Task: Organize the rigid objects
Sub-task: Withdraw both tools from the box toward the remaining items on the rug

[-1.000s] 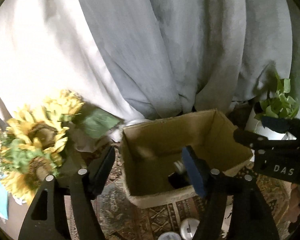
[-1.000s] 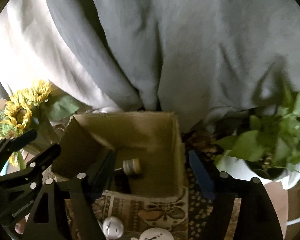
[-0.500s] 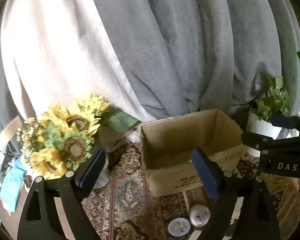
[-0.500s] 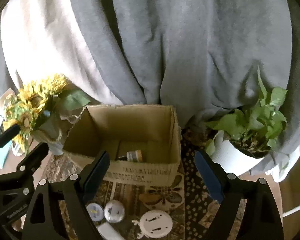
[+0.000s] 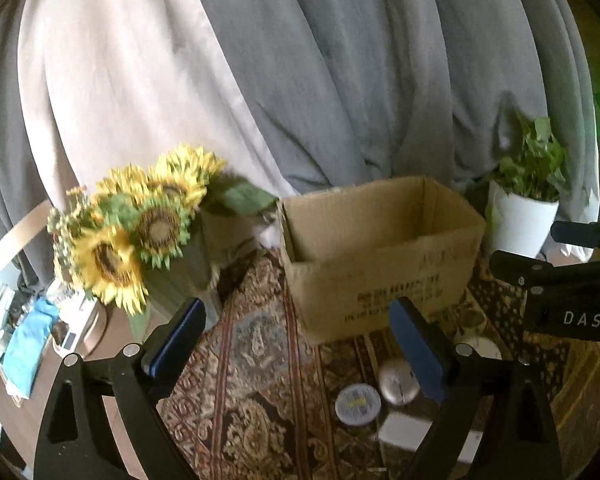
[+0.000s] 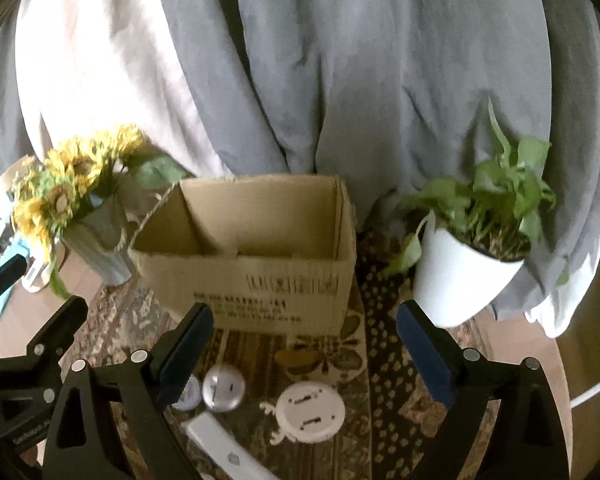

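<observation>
Left gripper [image 5: 296, 338] spread wide, nothing between the blue pads, held above the patterned rug [image 5: 256, 364]. Right gripper [image 6: 304, 340] likewise wide apart and holding nothing, same rug [image 6: 384, 364] below.

Small items on rug in front of the cardboard box [image 6: 260, 256], all below and between the right fingers: silver round disc [image 6: 223, 388], bluish round disc [image 6: 188, 394] touching left of it and partly behind the left pad, white round puck [image 6: 311, 412] just right of them, white flat bar [image 6: 220, 450] nearest the camera at bottom. From left wrist: same silver disc [image 5: 398, 382] just beside the right pad, bluish disc [image 5: 358, 404] next to it, white bar [image 5: 406, 432] at lower edge partly hidden by the finger.

Box [image 5: 380, 260] open-topped, upright, printed text on the front wall. Inside seen only down to the upper walls; contents cannot tell.

Sunflower vase [image 6: 96, 240] just left of box, close to its left wall. White pot with green plant [image 6: 460, 272] right of box, small gap between. Grey curtain [image 6: 320, 80] directly behind all three. Open strip of rug between box front and the small items. Bare brown floor [image 6: 588, 360] beyond rug's right edge. Sunflowers [image 5: 140, 232] blurred in left view, clutter with blue cloth [image 5: 28, 340] at far left.
</observation>
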Demonstrator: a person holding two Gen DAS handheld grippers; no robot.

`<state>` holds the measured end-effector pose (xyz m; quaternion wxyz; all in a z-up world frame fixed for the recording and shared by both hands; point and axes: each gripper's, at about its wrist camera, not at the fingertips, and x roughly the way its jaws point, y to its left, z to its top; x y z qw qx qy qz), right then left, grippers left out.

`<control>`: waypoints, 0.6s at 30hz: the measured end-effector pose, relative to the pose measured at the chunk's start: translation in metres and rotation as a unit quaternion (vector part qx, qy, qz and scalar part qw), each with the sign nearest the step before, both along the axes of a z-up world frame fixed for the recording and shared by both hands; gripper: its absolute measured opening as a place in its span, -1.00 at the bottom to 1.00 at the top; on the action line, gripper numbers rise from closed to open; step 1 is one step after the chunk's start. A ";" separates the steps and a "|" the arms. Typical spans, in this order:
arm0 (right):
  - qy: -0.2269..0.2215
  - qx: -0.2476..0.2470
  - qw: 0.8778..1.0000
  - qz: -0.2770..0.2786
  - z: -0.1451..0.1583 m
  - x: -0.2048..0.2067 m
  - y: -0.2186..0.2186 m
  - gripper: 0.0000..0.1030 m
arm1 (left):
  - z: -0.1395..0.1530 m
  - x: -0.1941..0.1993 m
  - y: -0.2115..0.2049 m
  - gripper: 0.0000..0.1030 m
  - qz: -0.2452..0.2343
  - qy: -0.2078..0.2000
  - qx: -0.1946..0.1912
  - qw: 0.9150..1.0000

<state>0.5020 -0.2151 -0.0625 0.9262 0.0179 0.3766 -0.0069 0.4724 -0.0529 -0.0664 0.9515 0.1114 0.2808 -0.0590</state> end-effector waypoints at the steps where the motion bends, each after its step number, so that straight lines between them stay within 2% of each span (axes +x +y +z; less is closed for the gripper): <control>1: 0.004 0.000 1.000 -0.001 -0.004 -0.003 0.000 0.83 | -0.004 -0.002 0.000 0.83 -0.001 0.005 0.002 1.000; 13: 0.071 0.024 0.997 0.007 -0.044 -0.023 0.000 0.83 | -0.039 -0.020 -0.003 0.83 -0.023 0.043 0.004 0.999; 18: 0.086 0.017 0.996 0.011 -0.058 -0.028 0.003 0.83 | -0.054 -0.019 -0.005 0.82 -0.026 0.064 0.008 0.998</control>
